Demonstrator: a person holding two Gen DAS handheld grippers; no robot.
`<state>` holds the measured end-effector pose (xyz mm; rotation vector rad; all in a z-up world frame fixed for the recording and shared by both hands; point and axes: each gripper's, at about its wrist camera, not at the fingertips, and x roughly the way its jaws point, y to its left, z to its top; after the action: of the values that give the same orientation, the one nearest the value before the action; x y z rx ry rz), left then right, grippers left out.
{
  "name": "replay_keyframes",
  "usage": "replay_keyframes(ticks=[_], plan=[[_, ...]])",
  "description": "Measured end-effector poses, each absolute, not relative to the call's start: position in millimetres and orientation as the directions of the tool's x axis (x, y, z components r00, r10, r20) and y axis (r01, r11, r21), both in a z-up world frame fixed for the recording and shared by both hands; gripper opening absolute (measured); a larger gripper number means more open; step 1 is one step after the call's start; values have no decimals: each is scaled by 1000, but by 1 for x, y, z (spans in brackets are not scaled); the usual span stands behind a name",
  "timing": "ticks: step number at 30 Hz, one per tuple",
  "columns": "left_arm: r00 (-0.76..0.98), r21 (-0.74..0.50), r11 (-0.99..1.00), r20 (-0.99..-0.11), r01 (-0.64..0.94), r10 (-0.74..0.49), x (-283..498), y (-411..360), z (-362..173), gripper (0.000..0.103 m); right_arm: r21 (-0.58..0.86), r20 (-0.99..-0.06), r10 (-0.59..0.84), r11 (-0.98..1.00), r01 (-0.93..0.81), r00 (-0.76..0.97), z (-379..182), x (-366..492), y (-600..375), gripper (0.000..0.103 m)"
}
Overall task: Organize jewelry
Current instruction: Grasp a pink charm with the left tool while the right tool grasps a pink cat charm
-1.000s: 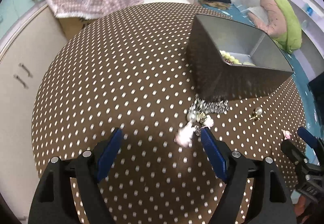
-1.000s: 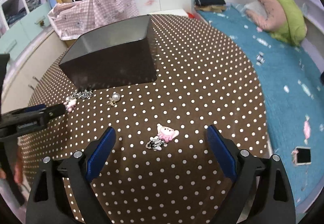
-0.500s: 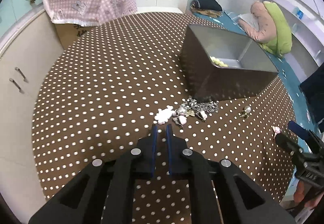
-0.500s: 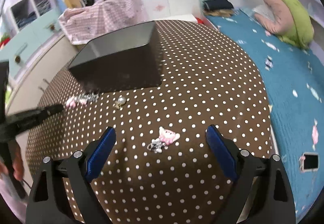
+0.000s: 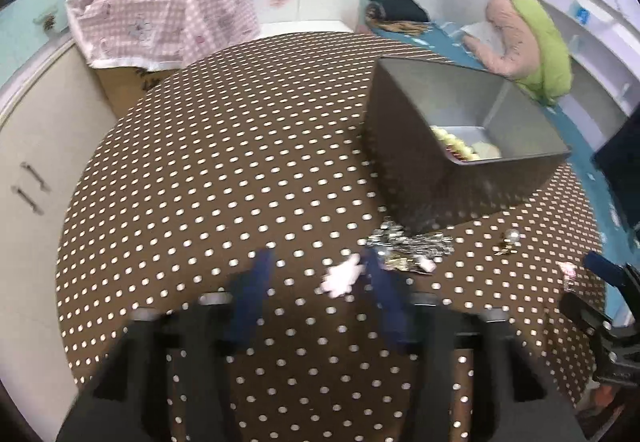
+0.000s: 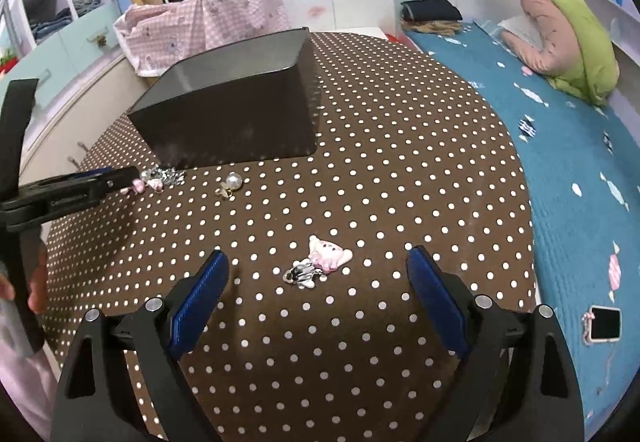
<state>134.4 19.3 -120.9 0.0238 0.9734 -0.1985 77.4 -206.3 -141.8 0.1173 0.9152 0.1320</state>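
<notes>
Left gripper (image 5: 316,266): the jaws are seen parted, blurred by motion; half a second ago they were pressed together and empty, short of the jewelry.
Right gripper (image 6: 318,270): jaws held wide apart, nothing between them; unchanged against the earlier frames.
White-pink charm (image 5: 342,276): lies on the tablecloth (image 5: 200,182) just inside the left gripper's right finger, not gripped.
Silver chain cluster (image 5: 412,244): rests at the near corner of the grey box (image 5: 452,178), touching or nearly touching it.
Pearl earring (image 5: 508,240): lies apart, right of the cluster.
Pink cat charm (image 6: 330,254): centred ahead of the right gripper, beside a small striped charm (image 6: 302,272).
Box contents: pale beads (image 5: 452,140) are visible inside.
Meaning of change: the earlier closure is judged to have missed; a fresh grasp on the white-pink charm appears to be set up.
Task status: several pieces remain outside the box.
</notes>
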Motion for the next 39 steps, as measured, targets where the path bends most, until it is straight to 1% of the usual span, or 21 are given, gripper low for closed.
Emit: replay_keyframes(ticks=[3, 4, 5, 6, 11, 14, 16, 18, 19, 22, 23, 24, 27, 29, 30, 31, 32, 34, 35, 36, 39], plan=[[548, -46, 985, -827, 164, -130, 134, 17, -120, 17, 157, -779, 164, 986, -64, 605, -142, 79, -205, 88], [541, -57, 986, -830, 160, -136, 134, 17, -120, 17, 154, -779, 161, 986, -64, 606, -143, 80, -205, 88], [535, -76, 984, -832, 160, -151, 132, 18, -119, 16, 150, -778, 159, 987, -66, 608, -143, 81, -205, 88], [536, -88, 983, -829, 159, -160, 129, 18, -118, 10, 147, -776, 160, 987, -72, 610, -142, 80, -203, 88], [531, -137, 984, -828, 117, -178, 117, 25, -112, 10, 108, -770, 147, 989, -100, 621, -142, 82, -192, 88], [530, -136, 987, -832, 90, -163, 111, 28, -111, 10, 105, -769, 151, 988, -109, 621, -144, 80, -189, 87], [524, -153, 985, -834, 78, -171, 110, 32, -112, 10, 94, -769, 141, 990, -108, 623, -145, 79, -188, 81], [524, -169, 983, -832, 77, -184, 107, 35, -110, 10, 73, -768, 123, 992, -105, 629, -145, 78, -188, 72], [526, -163, 983, -830, 88, -185, 106, 35, -110, 10, 75, -767, 124, 992, -104, 629, -145, 78, -188, 70], [531, -106, 990, -836, 88, -137, 107, 31, -111, 18, 85, -766, 129, 991, -99, 629, -145, 78, -191, 69], [527, -97, 991, -840, 91, -130, 111, 30, -113, 32, 82, -767, 126, 992, -98, 629, -146, 78, -191, 69], [524, -93, 991, -842, 99, -131, 115, 27, -116, 44, 77, -767, 122, 992, -98, 630, -146, 78, -190, 69], [523, -58, 991, -845, 120, -112, 123, 22, -121, 45, 73, -769, 118, 993, -97, 629, -145, 79, -189, 69], [528, -28, 990, -844, 137, -97, 123, 16, -122, 44, 79, -768, 123, 992, -97, 628, -145, 79, -189, 69], [535, -6, 990, -841, 141, -81, 121, 13, -123, 35, 80, -768, 123, 992, -97, 628, -145, 80, -189, 69], [545, 19, 989, -836, 145, -63, 120, 11, -123, 29, 79, -768, 122, 992, -96, 628, -145, 80, -190, 69], [541, 11, 989, -838, 149, -72, 118, 10, -123, 14, 77, -769, 120, 992, -95, 628, -146, 81, -189, 69], [523, -2, 989, -849, 148, -80, 117, 10, -121, 14, 70, -770, 114, 993, -94, 628, -146, 81, -188, 69], [520, -20, 990, -850, 140, -91, 115, 11, -119, 14, 67, -770, 111, 993, -93, 628, -145, 81, -187, 65], [519, -16, 990, -850, 138, -86, 114, 12, -119, 14, 59, -769, 96, 995, -79, 632, -145, 81, -188, 53], [522, -15, 993, -850, 117, -74, 110, 17, -116, 14, 57, -764, 98, 995, -84, 638, -144, 81, -191, 37]])
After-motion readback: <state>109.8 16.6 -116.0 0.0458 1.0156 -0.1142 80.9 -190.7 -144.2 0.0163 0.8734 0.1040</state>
